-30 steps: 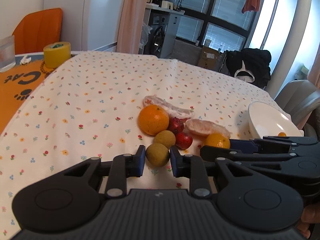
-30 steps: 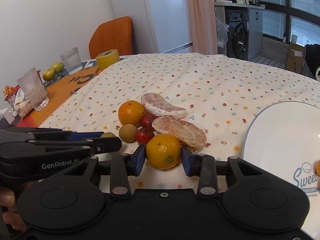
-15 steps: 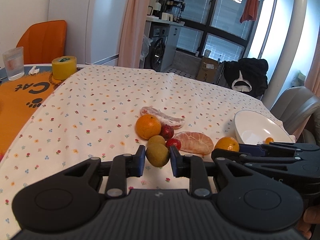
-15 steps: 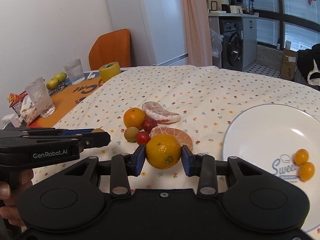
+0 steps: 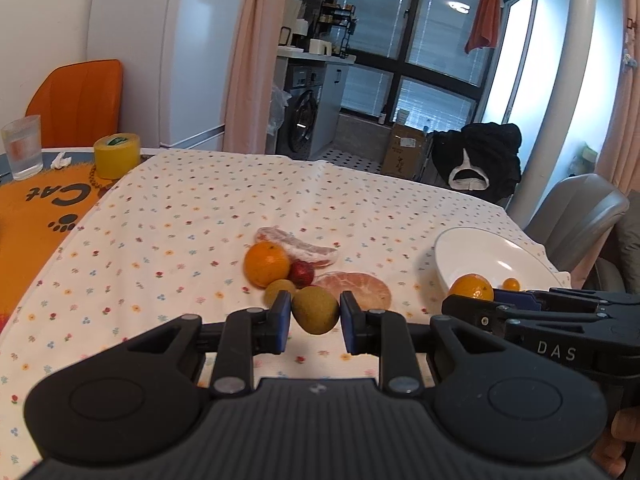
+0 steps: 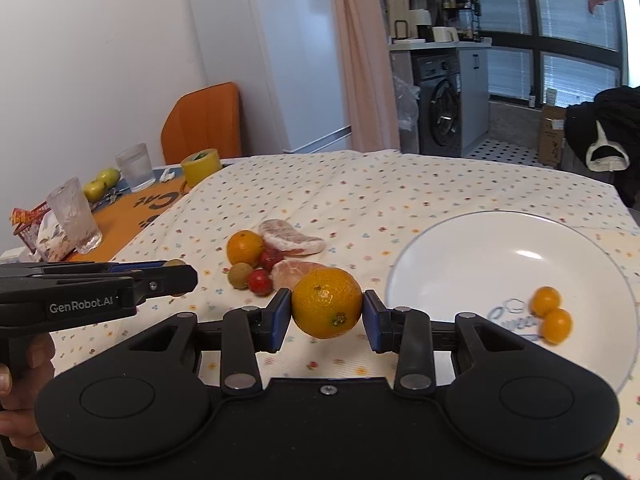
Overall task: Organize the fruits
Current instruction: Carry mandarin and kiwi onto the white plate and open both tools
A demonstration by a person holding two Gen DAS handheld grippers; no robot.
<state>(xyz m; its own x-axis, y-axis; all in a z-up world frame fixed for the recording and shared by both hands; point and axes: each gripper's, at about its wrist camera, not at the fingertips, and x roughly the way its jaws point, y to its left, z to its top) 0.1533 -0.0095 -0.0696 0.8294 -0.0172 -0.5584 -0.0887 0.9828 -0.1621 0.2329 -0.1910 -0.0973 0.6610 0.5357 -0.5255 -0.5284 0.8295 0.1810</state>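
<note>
Nearest you, both tongs have come up off the desk with their fruit, and the cluster they left sits lower and farther off than a second ago; judging by that, the pick is done and the carry to the plate is what remains.

Your right tongs (image 6: 326, 314) are closed partway, the blue pads pressed on either side of an orange (image 6: 326, 308), held in the air just short of the near-left rim of the white plate (image 6: 460, 264), which lies toward the right edge of the desk. Two small kumquats (image 6: 552, 314) already rest in the plate.

Your left tongs (image 5: 315, 316) are drawn in narrower, gripping a brownish-green fruit (image 5: 315, 309) clear of the cloth.

Farther out, near the middle of the desk, another orange (image 5: 267, 263), a second brown-green fruit (image 5: 279, 290), red fruits (image 5: 301, 273) and two peeled citrus segments (image 5: 352, 289) wait, touching one another. A yellow tape roll (image 5: 116, 155) stands at the far left.
</note>
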